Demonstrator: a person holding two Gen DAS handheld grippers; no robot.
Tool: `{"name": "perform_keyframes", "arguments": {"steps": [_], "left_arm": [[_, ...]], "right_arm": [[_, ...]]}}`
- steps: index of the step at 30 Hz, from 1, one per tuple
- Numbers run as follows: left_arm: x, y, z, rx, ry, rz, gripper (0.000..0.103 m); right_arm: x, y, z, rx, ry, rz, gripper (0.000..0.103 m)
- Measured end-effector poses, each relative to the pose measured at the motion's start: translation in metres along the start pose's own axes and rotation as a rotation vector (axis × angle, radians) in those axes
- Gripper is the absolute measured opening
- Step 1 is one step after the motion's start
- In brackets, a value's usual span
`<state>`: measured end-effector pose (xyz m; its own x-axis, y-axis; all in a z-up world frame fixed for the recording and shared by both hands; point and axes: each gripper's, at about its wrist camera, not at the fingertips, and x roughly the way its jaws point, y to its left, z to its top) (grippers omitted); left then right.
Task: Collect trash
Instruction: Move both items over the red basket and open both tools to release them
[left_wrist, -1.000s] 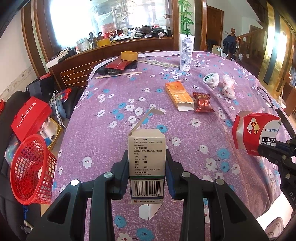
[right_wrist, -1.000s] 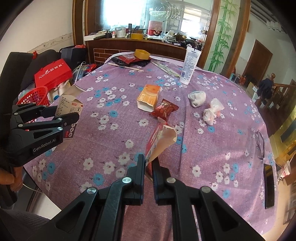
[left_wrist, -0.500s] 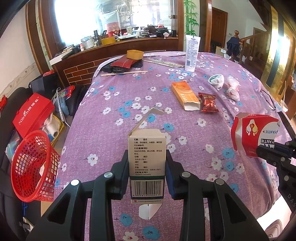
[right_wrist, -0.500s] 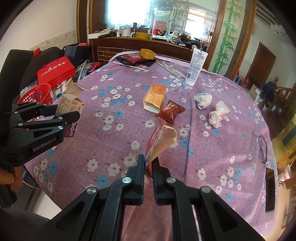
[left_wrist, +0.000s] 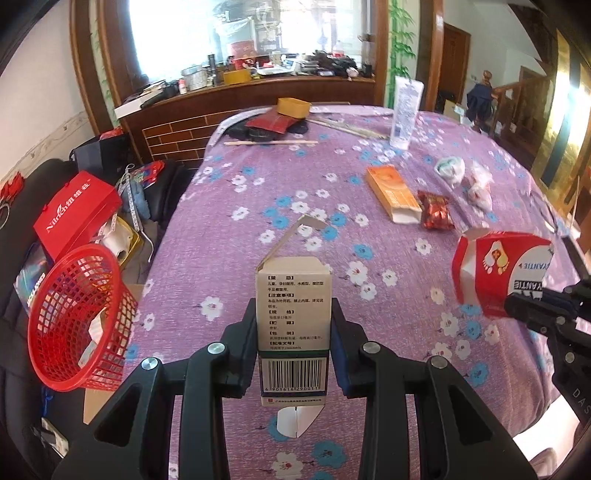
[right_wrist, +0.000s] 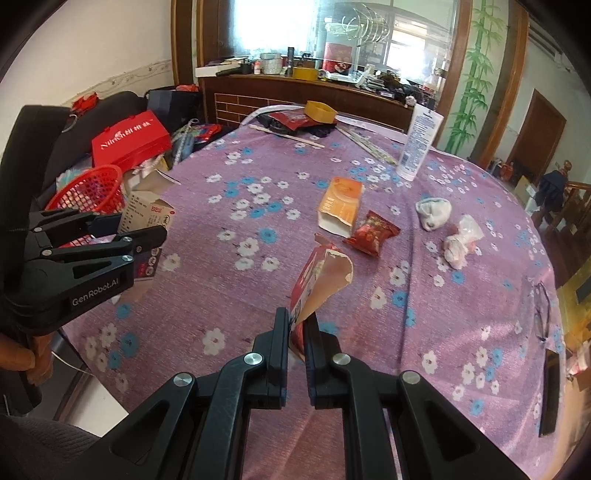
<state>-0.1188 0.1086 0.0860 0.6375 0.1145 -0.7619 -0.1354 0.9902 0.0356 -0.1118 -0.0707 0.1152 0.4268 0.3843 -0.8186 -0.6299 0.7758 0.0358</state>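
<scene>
We hold a white medicine box (left_wrist: 293, 317) clamped upright in our left gripper (left_wrist: 294, 332) above the purple tablecloth (left_wrist: 236, 258), near the red basket (left_wrist: 79, 321) (off the table's edge); our right gripper (right_wrist: 296, 328) pinches a flattened red carton (right_wrist: 317, 280).

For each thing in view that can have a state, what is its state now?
White medicine box: top flap open, gripped by the left gripper.
Red and white carton: flattened, open end, gripped by the right gripper.
Orange box: lying flat, end open.
Red basket: tilted, paper inside.
White tube: standing upright.
</scene>
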Motion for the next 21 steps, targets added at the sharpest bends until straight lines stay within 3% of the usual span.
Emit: {"name": "perform_keyframes", "arguments": {"steps": [10, 16, 21], "left_arm": [[-0.035, 0.074, 0.009, -0.159, -0.063, 0.055, 0.033], [-0.054, 0.148, 0.004, -0.28, -0.091, 0.145, 0.033], [-0.054, 0.206, -0.011, -0.36, -0.071, 0.221, 0.033]], "right_arm": [[0.005, 0.029, 0.038, 0.0, -0.013, 0.162, 0.009], [0.009, 0.074, 0.079, -0.049, -0.04, 0.277, 0.009], [0.02, 0.136, 0.116, -0.122, -0.047, 0.39, 0.009]]}}
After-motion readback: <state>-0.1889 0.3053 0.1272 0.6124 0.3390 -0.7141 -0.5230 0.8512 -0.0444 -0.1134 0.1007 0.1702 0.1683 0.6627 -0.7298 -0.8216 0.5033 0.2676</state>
